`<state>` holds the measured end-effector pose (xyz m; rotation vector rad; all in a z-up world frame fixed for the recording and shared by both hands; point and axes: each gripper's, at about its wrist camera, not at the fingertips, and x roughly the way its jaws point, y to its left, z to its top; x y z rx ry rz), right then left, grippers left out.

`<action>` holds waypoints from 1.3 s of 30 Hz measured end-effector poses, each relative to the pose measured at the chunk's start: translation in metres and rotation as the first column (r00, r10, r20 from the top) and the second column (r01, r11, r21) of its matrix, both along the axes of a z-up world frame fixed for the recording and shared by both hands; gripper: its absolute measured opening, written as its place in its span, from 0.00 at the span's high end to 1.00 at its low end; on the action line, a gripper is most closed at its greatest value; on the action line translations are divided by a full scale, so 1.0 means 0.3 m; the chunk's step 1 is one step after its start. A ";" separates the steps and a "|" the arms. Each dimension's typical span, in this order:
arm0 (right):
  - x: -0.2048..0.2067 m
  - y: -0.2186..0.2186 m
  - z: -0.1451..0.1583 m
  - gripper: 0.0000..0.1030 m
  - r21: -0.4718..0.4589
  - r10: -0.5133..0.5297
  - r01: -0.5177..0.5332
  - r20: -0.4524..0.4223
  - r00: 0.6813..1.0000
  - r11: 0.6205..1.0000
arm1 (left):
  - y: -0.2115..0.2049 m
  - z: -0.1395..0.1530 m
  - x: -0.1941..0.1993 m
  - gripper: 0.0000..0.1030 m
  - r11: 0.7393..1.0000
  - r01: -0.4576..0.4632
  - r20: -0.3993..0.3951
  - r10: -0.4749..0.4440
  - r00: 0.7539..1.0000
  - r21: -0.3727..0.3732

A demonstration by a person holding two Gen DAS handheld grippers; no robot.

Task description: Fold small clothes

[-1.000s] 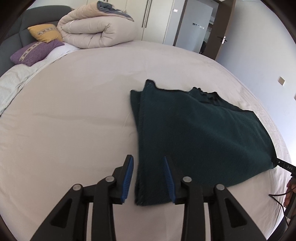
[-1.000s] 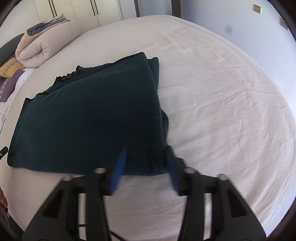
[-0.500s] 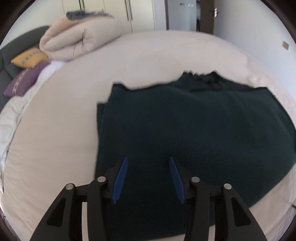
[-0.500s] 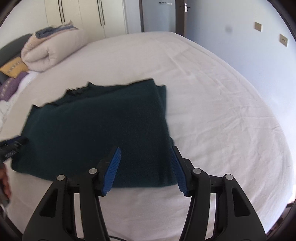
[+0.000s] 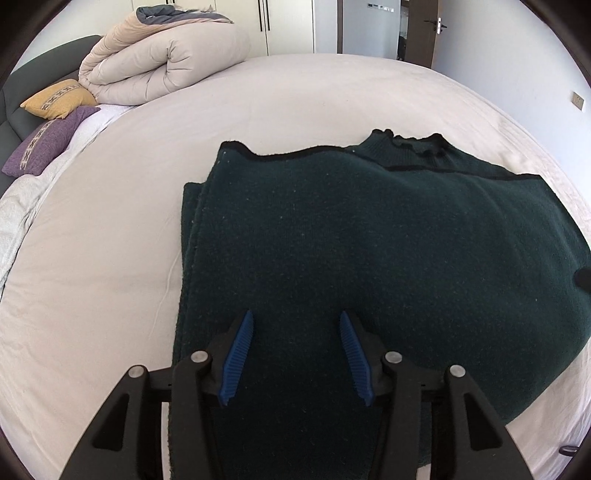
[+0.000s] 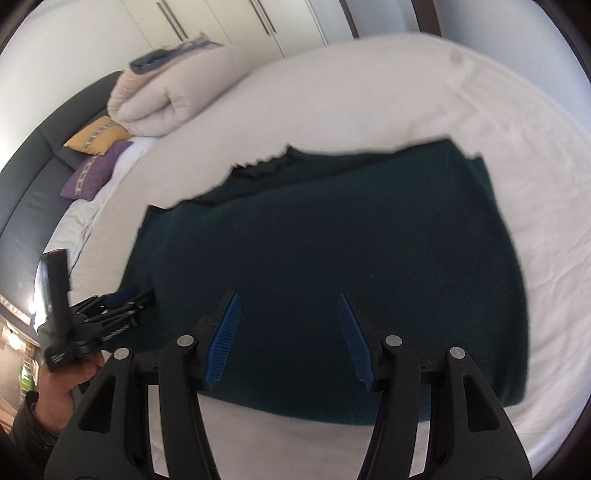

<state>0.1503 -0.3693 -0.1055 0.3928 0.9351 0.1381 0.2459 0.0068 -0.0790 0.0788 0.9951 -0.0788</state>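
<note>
A dark green knitted sweater (image 5: 369,251) lies flat on the bed, sides folded in, collar at the far edge. It also shows, blurred, in the right wrist view (image 6: 332,240). My left gripper (image 5: 295,354) is open and empty, held above the sweater's near left part. My right gripper (image 6: 288,336) is open and empty above the sweater's near edge. The left gripper (image 6: 110,310) in a person's hand shows at the left of the right wrist view, over the sweater's left end.
The bed has a pale sheet (image 5: 129,240). A rolled beige duvet (image 5: 162,62), a yellow pillow (image 5: 59,98) and a purple pillow (image 5: 48,140) lie at the headboard end. Wardrobe doors (image 5: 288,26) and a door stand behind.
Both grippers have swung from the sweater's outer edges in over its middle. The sweater lies as before. Both stay open.
</note>
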 end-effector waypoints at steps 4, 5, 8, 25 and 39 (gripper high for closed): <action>-0.030 -0.106 -0.063 0.48 0.044 -0.093 0.094 -0.029 0.995 0.995 | 0.008 0.001 -0.004 0.48 1.000 0.002 0.003 -0.002 1.000 -0.002; -0.043 -0.148 -0.066 0.48 0.059 -0.135 0.136 -0.030 0.990 0.989 | 0.008 0.000 -0.001 0.48 1.000 0.003 0.003 -0.003 1.000 -0.001; -0.056 -0.220 -0.057 0.48 0.089 -0.208 0.209 -0.018 0.978 0.974 | 0.009 0.003 0.002 0.48 1.000 0.002 -0.001 -0.002 1.000 -0.005; 0.343 0.031 -0.100 0.48 0.420 0.057 -0.063 0.026 0.998 0.905 | -0.051 0.044 0.314 0.45 0.999 0.034 0.063 -0.034 0.997 0.001; 0.469 -0.344 -0.221 0.52 0.562 -0.227 0.162 0.046 0.973 0.811 | 0.105 -0.025 0.334 0.39 0.986 -0.029 0.079 0.042 0.996 -0.163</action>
